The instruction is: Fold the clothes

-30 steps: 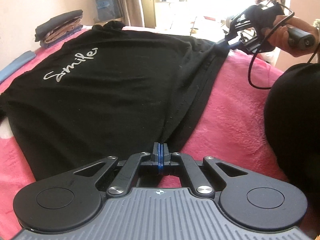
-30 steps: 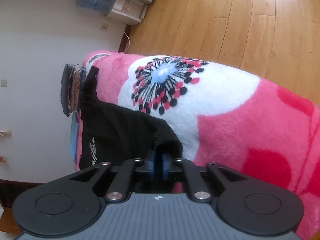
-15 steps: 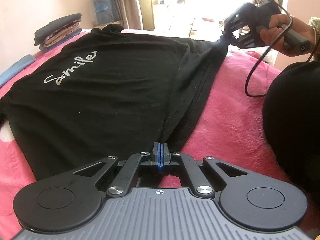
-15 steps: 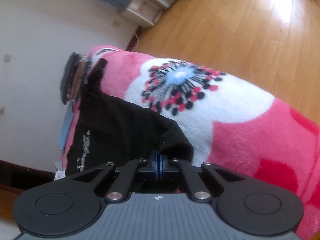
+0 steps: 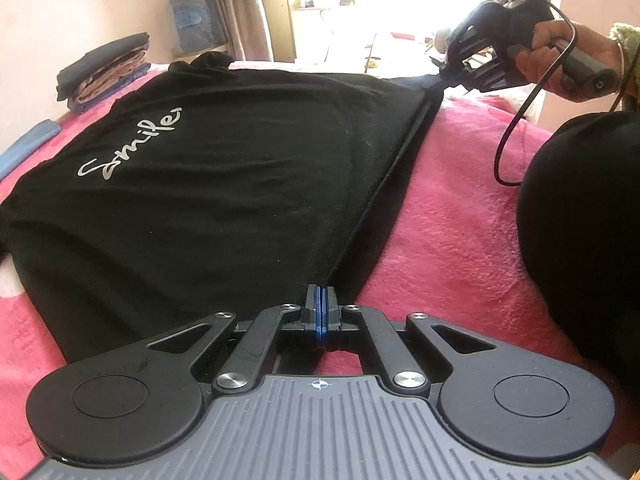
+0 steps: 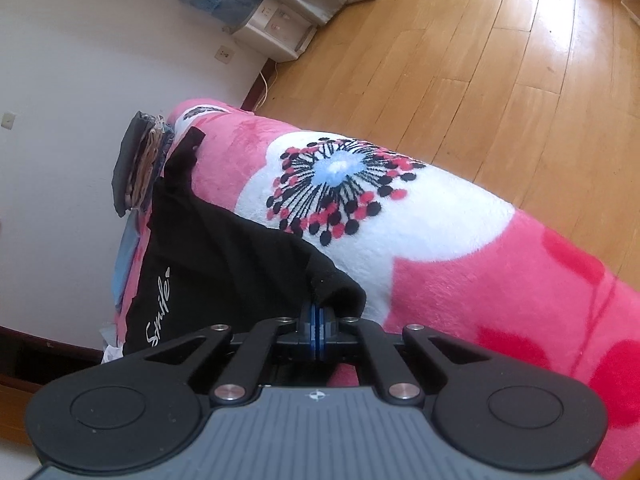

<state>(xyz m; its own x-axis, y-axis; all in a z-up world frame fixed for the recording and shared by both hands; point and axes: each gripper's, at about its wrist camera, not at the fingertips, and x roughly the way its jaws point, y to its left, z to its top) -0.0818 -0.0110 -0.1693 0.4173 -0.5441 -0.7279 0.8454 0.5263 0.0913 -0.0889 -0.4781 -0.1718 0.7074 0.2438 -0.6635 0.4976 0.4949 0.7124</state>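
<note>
A black T-shirt (image 5: 224,184) with white "Smile" lettering lies spread on a pink blanket (image 5: 452,208). My left gripper (image 5: 321,294) is shut on the shirt's near hem corner. In the left wrist view, the right gripper (image 5: 442,74) is at the far right, held by a hand, and pinches the other hem corner; the hem runs taut between the two. In the right wrist view the right gripper (image 6: 318,310) is shut on a bunched corner of the black T-shirt (image 6: 224,256).
A stack of folded clothes (image 5: 104,70) sits at the far left corner of the bed, also seen as folded clothes (image 6: 140,164) by the wall. A person's dark sleeve (image 5: 580,216) fills the right edge. Wooden floor (image 6: 480,60) lies beyond the bed's edge.
The right gripper's jaws closed onto the shirt corner and it rolled and lifted slightly, pulling the hem taut. The left gripper stayed put, still clamped.
</note>
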